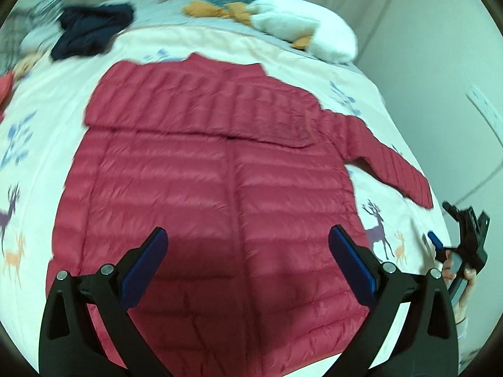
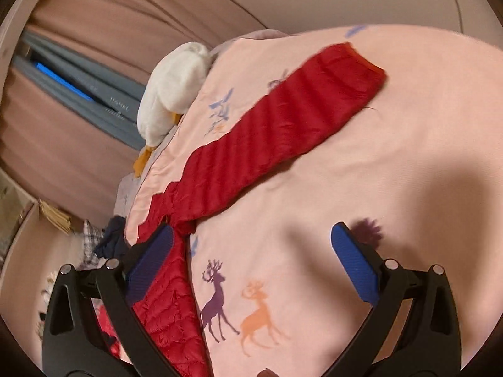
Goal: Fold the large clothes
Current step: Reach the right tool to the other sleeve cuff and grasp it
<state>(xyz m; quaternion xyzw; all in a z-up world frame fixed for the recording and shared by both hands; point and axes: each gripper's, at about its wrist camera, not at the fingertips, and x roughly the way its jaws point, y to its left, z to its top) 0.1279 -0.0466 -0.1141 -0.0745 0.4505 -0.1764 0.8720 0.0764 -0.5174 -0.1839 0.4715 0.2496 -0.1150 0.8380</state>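
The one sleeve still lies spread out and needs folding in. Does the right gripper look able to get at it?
Probably yes. The right gripper is open above the bedspread, and the red jacket's sleeve lies flat just ahead with nothing covering it.

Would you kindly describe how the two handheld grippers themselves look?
Both are alike: the left gripper and right gripper have black angular frames with silver pivot bolts, and two fingers faced with textured blue pads. No cables or markings show.
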